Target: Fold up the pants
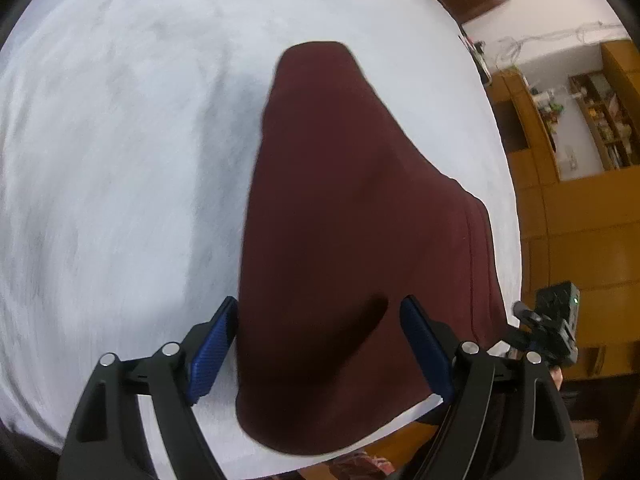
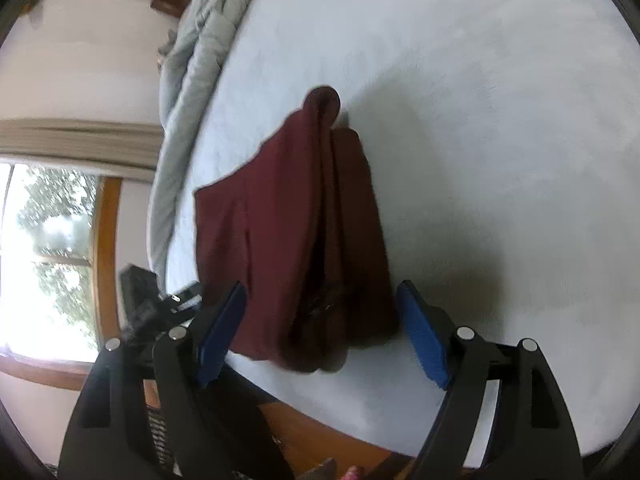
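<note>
Maroon pants (image 1: 340, 240) lying on the white bed (image 1: 120, 160), near its edge, already doubled into a long narrow bundle; layered edges and a rounded fold at the far end (image 2: 322, 98) plain in the right wrist view, a flat smooth top layer in the left wrist view.

Left hand-held gripper (image 1: 316, 336) hovering over the near end of the pants, blue pads (image 1: 214, 344) spread wide on either side of the cloth, nothing pinched between them; right hand-held gripper (image 2: 320, 320) likewise spread wide, straddling the other near end, pads (image 2: 422, 336) clear of the fabric and gripping nothing. Each seen from the other's camera as a dark shape at the bed's edge. Whether the pads touch the sheet: cannot tell; both views slightly blurred.

Judged from the layering: lengthwise fold done, leg on leg; crosswise fold apparently in hand, or a last tidy-up. Next move likely calling for both to come down together, close on all layers at the near end, lift evenly and carry that end over toward the far end, then lay it flat; risk of catching only the top layer, or of one side lagging and skewing the bundle.

Grey blanket (image 2: 192, 60) heaped along the far side of the bed; wooden shelves (image 1: 580, 120) and a window (image 2: 48, 260) beyond.
</note>
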A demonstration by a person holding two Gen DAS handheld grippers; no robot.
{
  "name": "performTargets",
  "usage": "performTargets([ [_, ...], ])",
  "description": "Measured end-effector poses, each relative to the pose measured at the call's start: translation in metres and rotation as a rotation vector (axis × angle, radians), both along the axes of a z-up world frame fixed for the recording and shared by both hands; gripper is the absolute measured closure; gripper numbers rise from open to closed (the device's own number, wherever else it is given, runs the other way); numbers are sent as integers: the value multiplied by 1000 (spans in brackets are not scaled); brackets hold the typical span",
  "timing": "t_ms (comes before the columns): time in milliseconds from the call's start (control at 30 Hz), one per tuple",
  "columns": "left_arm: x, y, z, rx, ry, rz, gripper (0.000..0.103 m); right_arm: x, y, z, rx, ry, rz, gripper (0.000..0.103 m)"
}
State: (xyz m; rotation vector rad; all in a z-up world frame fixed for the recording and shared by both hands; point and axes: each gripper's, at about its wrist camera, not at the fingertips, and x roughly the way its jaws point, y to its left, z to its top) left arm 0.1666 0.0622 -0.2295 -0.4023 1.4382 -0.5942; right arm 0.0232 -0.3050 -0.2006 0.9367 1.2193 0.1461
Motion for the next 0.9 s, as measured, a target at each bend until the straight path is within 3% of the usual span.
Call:
performTargets([
  [233,29,-9,-2,28,15,-5,20,9,-12,2,32,-79,-22,30],
  [433,76,-14,-3,25,31,62,21,29,-5,-2,-33,-58,27,47],
  [467,80,-16,-4,28,31,62,22,30,-4,-3,-40,-55,24,51],
  [533,89,-22,-8,49,20,57,37,29,-3,-5,-65,-48,19,59],
  [633,92,-25,-22,126,24,50,43,23,-10,-9,-58,-44,-9,73],
  [800,83,-6,-39,23,21,97,40,18,-18,-14,-44,-28,-28,73],
  [900,72,-1,-28,29,4,107,32,23,-15,-6,-67,-27,9,60],
])
